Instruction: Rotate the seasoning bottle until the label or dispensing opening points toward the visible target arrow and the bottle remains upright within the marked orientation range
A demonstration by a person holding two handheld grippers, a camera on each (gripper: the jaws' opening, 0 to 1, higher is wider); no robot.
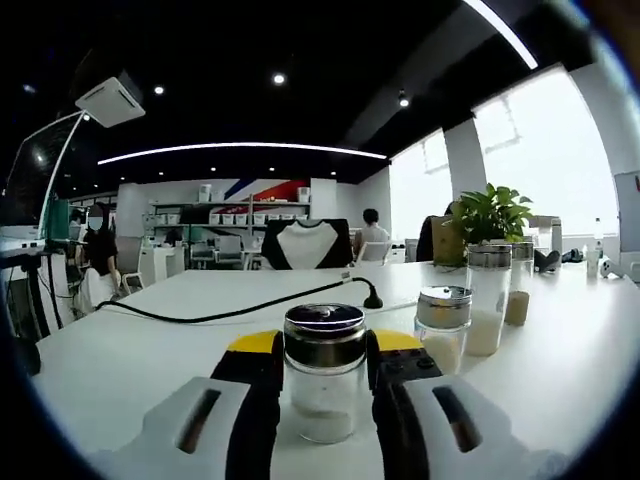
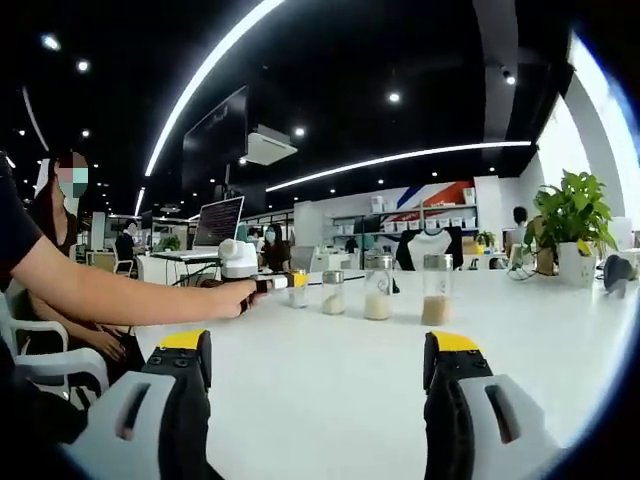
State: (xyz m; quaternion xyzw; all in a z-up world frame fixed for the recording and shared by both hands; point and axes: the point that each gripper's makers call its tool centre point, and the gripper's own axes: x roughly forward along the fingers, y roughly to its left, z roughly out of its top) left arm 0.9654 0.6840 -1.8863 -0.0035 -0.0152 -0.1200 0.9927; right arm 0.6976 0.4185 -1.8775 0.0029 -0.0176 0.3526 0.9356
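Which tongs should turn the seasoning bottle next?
Left. The left tongs already bracket the seasoning bottle, upright on the white table. The right tongs hang open over bare tabletop, with the jars far ahead.

seasoning bottle (image 1: pixel 324 375): clear glass, chrome lid, pale contents
left gripper (image 1: pixel 325 375): black, yellow tips, grey body
worktop (image 1: pixel 150 350): white
cable (image 1: pixel 250 305): black
plant (image 1: pixel 490 212): green leaves

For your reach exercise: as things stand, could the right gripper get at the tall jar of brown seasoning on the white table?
Probably yes. The right gripper is open, with bare white table between its jaws and the tall jar of brown seasoning.
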